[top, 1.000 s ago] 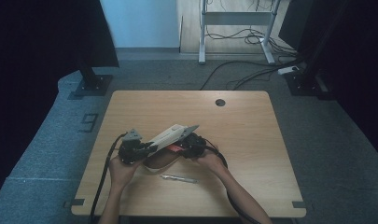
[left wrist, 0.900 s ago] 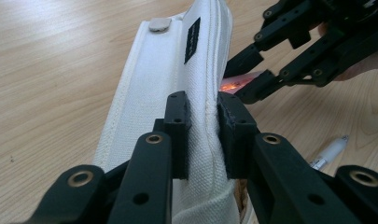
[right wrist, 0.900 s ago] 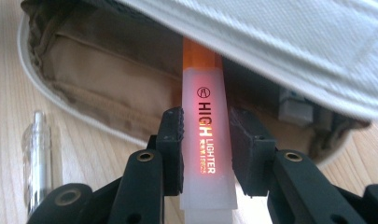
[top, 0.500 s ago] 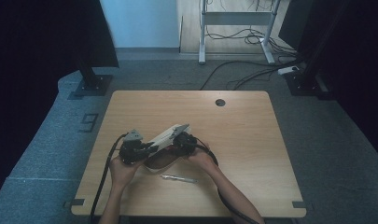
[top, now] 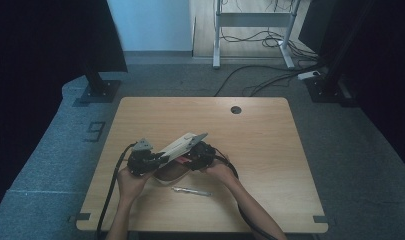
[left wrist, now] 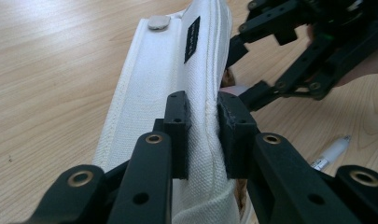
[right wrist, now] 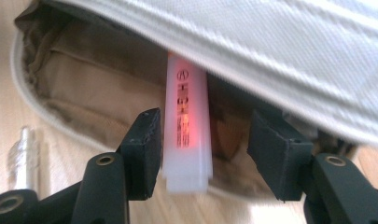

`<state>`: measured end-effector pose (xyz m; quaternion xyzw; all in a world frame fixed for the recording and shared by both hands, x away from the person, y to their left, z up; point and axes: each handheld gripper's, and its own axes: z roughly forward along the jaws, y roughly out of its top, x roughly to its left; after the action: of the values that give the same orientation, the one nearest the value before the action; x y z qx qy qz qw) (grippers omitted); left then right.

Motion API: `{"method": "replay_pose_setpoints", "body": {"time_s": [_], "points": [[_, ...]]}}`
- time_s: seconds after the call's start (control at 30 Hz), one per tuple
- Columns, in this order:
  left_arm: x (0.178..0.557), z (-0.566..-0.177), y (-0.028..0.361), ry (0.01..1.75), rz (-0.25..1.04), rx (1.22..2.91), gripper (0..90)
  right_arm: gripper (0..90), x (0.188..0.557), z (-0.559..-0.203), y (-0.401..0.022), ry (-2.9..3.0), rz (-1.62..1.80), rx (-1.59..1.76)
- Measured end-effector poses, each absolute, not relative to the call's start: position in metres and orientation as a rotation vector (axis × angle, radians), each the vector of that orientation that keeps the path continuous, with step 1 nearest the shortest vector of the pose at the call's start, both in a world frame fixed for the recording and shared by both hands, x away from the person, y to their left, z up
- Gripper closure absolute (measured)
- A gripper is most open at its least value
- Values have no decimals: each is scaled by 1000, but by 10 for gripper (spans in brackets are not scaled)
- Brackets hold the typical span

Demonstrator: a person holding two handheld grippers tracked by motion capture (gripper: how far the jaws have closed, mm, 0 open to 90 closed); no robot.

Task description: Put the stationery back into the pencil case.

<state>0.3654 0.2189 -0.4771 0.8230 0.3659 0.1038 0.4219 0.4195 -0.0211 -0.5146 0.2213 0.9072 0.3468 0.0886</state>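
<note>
Since a second ago our right gripper (right wrist: 200, 154) has just been opening, jaws now clear of the eraser (right wrist: 186, 126) half inside the pouch (left wrist: 177, 84); our left gripper (left wrist: 203, 135) clamps the flap. Unsupported, the eraser may slide out.

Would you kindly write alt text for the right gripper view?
A translucent pink-white eraser stands half inside an open white pouch, between the right gripper's open fingers, which have just been opening. A silver pen lies on the table.
</note>
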Motion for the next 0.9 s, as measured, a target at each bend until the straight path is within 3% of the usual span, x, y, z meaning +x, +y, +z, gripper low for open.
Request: {"method": "replay_pose_setpoints", "body": {"time_s": [0.33,0.9], "points": [[365,-477,219,916,260,2062,751,441,407,-520,-36,2692,982,669],[366,-478,219,916,254,2063,751,616,426,-518,-48,2645,957,717]]}}
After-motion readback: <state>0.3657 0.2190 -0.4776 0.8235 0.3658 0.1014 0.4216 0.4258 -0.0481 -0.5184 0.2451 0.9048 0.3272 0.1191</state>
